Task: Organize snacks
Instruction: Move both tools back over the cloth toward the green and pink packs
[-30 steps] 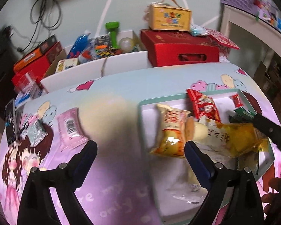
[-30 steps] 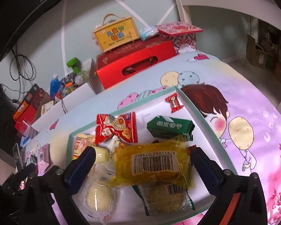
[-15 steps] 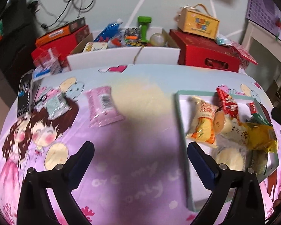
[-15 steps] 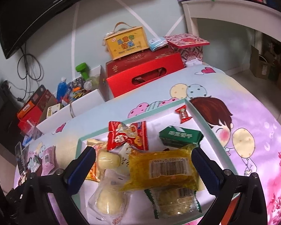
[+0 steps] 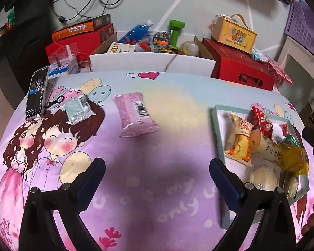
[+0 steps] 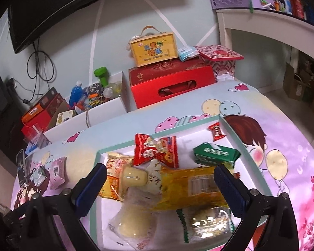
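A: What is seen of the wrappers?
B: Glossy plastic film is seen on the pink pack (image 5: 135, 113) and the yellow pack (image 6: 190, 188).
A: And the cloth (image 5: 157, 188)?
B: A matt printed fabric is shown; the tray (image 6: 247, 146) looks smooth.

tongs (image 5: 157, 175) open, pink pkt (image 5: 136, 114) beyond

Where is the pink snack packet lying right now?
In the left wrist view, the pink snack packet lies on the tablecloth, outside the tray, between it and the grey-green packet.
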A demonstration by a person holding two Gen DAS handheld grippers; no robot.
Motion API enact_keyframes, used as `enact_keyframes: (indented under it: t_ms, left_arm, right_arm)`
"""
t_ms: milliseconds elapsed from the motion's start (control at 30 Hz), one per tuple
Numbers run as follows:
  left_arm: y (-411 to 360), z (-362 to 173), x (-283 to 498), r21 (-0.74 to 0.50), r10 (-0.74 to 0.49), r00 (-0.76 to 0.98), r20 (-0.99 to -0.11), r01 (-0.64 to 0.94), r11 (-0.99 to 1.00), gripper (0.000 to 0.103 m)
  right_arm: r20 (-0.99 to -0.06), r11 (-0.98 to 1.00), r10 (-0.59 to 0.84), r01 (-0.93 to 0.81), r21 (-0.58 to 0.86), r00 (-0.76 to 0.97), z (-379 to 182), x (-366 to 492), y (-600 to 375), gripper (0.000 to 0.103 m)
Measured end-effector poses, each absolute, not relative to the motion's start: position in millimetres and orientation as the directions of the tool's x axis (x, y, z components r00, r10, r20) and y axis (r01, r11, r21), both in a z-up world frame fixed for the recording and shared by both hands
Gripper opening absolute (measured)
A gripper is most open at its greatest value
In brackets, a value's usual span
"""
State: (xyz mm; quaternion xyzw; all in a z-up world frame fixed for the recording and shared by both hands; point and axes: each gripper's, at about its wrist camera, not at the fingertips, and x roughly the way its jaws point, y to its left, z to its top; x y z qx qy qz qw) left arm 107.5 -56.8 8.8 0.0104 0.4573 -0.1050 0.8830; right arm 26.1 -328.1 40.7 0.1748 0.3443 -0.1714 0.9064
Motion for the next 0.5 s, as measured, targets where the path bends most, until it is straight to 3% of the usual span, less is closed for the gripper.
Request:
enact_keyframes:
  t_ms: [500]
  left_arm:
    - [-4.0, 18.4, 123.0, -0.091, -0.136, 0.591, -0.795, 0.106, 0.990, 0.100]
  right_arm:
    - [-0.660, 0.931, -0.111, 0.309, 0.191, 0.743, 43.8, 42.0, -277.8, 0.103]
